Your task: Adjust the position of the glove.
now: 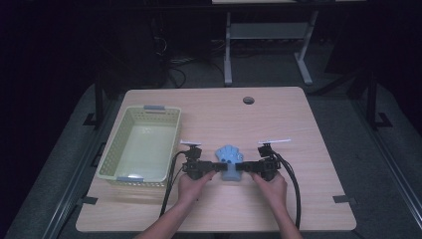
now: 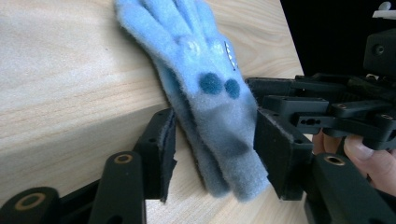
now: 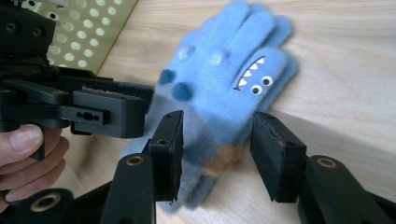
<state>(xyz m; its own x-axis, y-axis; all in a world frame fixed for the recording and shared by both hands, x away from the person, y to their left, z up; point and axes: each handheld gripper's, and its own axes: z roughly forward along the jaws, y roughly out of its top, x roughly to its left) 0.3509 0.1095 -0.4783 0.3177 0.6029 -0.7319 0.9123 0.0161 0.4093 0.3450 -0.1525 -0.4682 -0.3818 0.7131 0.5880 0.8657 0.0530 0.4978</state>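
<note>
I have both my grippers down at a blue fleece glove [image 1: 229, 162] that lies flat on the tabletop, a little toward the near edge and about midway between the left and right edges. My left gripper [image 1: 211, 168] comes at its cuff from the left, jaws half-wide, one on each side of the cuff; I cannot tell whether its pads [image 2: 163, 144] press the fleece. My right gripper [image 1: 247, 168] comes from the right, its jaws half-wide astride the cuff with gaps showing beside the pads [image 3: 175, 140]. A pale yellow basket [image 1: 115, 130] stands near the left edge.
</note>
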